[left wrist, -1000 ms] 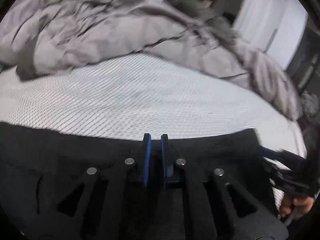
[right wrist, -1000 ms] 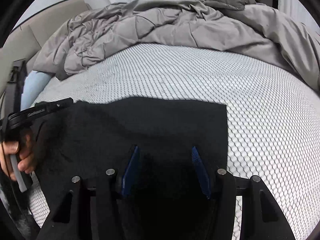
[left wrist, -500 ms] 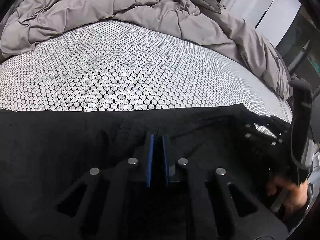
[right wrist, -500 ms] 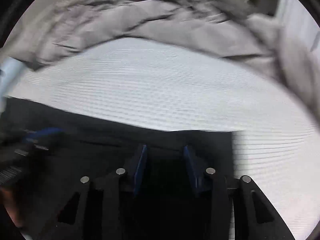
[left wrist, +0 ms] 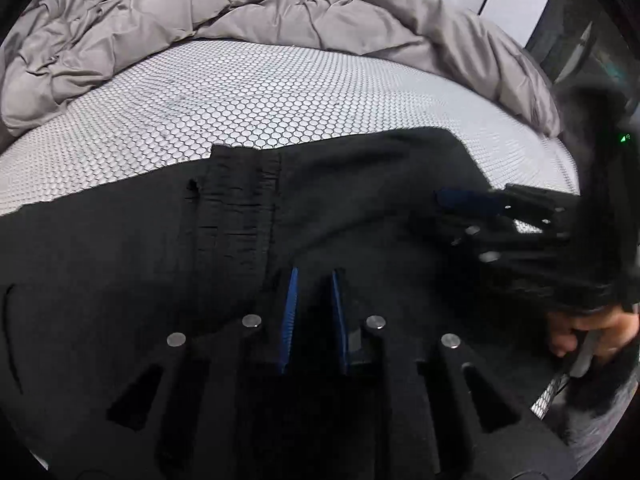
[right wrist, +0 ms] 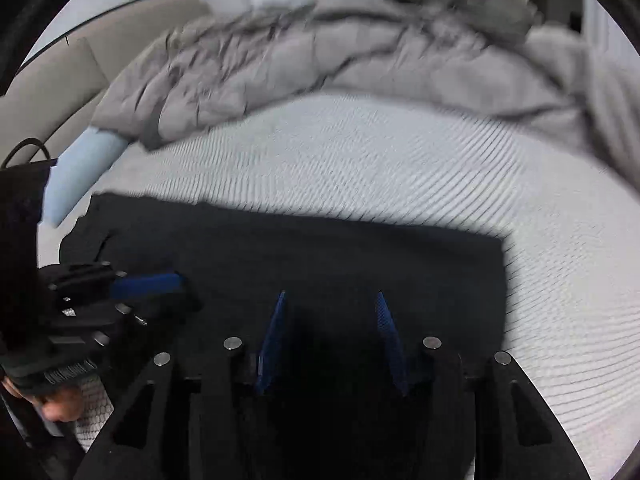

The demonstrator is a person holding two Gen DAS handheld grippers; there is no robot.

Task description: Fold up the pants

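Black pants (left wrist: 132, 248) lie flat on the bed, the gathered elastic waistband (left wrist: 236, 208) at their far edge. My left gripper (left wrist: 314, 276) hovers low over the cloth just right of the waistband. Its jaws are opening, with a narrow gap that shows only dark fabric underneath and nothing pinched. In the right wrist view the pants (right wrist: 320, 256) fill the near half. My right gripper (right wrist: 331, 300) stands open above them, jaws widening, nothing gripped. Each view shows the other gripper at its side: the right gripper (left wrist: 448, 210) and the left gripper (right wrist: 184, 292).
A white honeycomb-patterned sheet (left wrist: 280, 92) covers the mattress beyond the pants. A bunched grey duvet (left wrist: 240, 12) lies along the far side. A light blue pillow (right wrist: 80, 164) and a beige headboard (right wrist: 60, 80) sit at the left. A hand (left wrist: 592, 328) grips the right tool.
Both grippers sank closer to the pants. The left jaws went from shut to slightly parted, and the waistband came into view. The right jaws narrowed, then widened a little.
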